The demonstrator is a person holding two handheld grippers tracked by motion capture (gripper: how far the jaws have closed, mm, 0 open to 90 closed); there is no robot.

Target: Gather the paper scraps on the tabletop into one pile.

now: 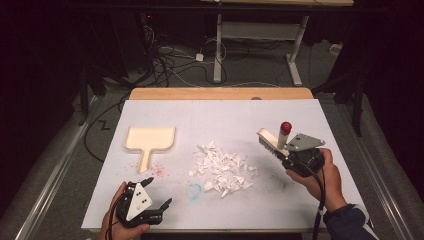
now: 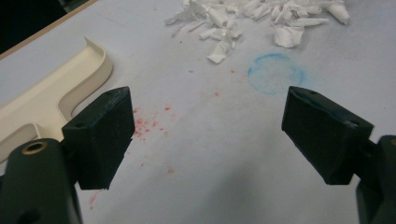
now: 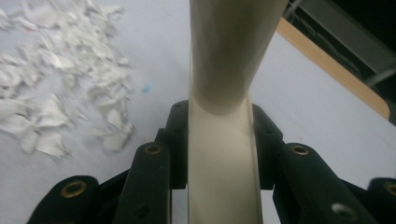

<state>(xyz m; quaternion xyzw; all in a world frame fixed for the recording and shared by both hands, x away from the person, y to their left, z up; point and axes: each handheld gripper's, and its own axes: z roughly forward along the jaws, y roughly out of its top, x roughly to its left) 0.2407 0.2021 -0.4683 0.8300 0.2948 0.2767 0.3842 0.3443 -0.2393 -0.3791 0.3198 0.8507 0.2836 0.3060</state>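
Note:
A cream hand brush [image 1: 270, 140] with a red-tipped handle is lifted above the white board at the right, and my right gripper [image 1: 289, 155] is shut on it. In the right gripper view the cream brush [image 3: 224, 140] fills the gap between the black jaws. A pile of white paper scraps [image 1: 223, 170] lies mid-board; the paper scraps [image 3: 56, 93] sit left of the brush. A cream dustpan [image 1: 149, 141] rests at the left. My left gripper [image 1: 159, 192] stands open at the near left edge, nothing between its jaws; the dustpan [image 2: 51, 100] is to its left, the scraps [image 2: 252, 18] ahead.
A blue ring stain [image 2: 275, 72] and red specks [image 2: 149, 123] mark the white board [image 1: 225, 115]. The wooden table edge [image 1: 220, 93] runs behind it. Beyond are a desk frame [image 1: 260, 45] and cables [image 1: 175, 60] on the floor.

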